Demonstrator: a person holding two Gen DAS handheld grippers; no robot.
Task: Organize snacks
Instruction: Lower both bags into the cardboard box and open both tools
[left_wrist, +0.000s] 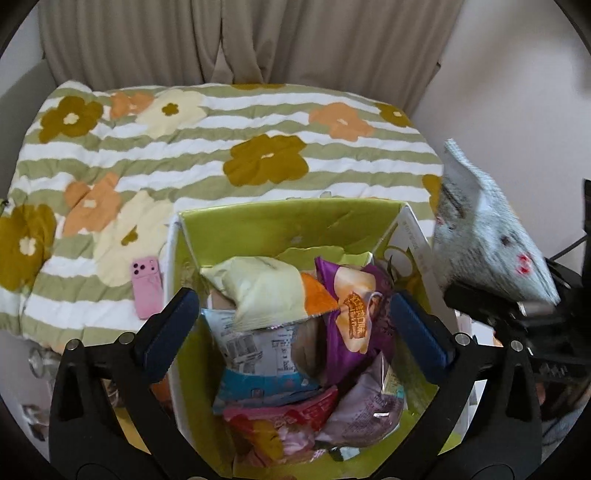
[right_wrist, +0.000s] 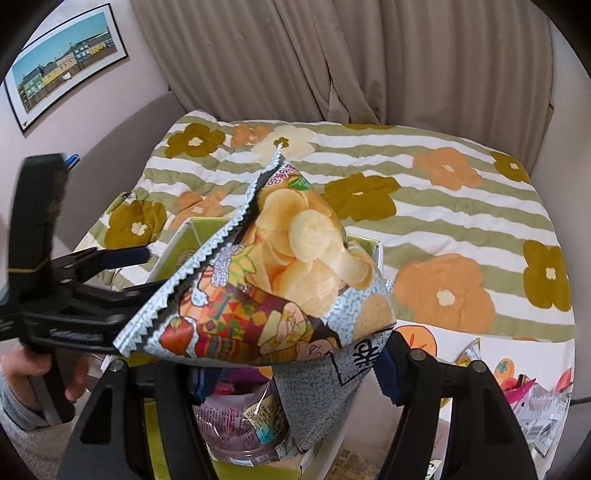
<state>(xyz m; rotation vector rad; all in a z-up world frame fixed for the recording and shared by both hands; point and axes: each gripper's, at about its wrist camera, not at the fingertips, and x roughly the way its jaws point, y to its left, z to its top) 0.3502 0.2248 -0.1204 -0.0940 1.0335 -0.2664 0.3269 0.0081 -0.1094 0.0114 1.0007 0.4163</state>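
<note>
The right gripper (right_wrist: 291, 365) is clamped on a potato chip bag (right_wrist: 295, 258) above the green box (left_wrist: 295, 218). The left gripper (left_wrist: 295, 328) fingers stand apart, empty. Next step likely: lower the bag into the box, then release.

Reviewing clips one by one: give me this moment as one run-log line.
left gripper: open, empty, over green box | right gripper: shut on chip bag beside box | box: holds several snack packets | pink phone: on bedspread

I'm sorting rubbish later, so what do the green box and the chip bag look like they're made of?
Green box: looks like printed cardboard with a slight sheen; creased wall, white cut edges. Chip bag: thin glossy printed plastic film, probably foil-lined; zigzag crimped seal, crinkles where the right claw pinches it.
</note>
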